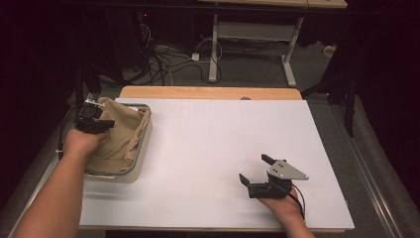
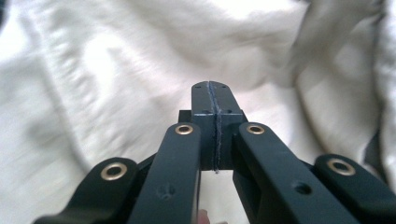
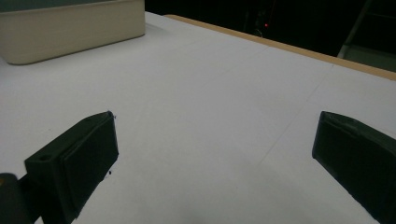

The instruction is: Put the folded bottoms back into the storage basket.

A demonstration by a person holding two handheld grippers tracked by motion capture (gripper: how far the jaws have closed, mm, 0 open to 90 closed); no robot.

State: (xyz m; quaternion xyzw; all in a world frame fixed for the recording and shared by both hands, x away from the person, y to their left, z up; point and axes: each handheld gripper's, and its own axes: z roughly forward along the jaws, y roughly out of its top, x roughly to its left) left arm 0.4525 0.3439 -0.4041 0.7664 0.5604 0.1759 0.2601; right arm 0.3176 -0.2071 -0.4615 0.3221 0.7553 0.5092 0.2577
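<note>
A beige cloth lies crumpled inside a cream bin at the table's left edge. My left gripper hovers over the cloth at the bin's far left. In the left gripper view its jaws meet, so the left gripper is shut with nothing visible between the pads, and the pale cloth spreads out just beyond them. My right gripper rests low at the table's front right, open and holding nothing. In the right gripper view the right gripper has its jaws wide apart over the bare white surface.
A white sheet covers the table, with a wooden strip along the far edge. The bin's side wall stands at the upper left of the right gripper view. Behind the table are desk legs and cables on the floor.
</note>
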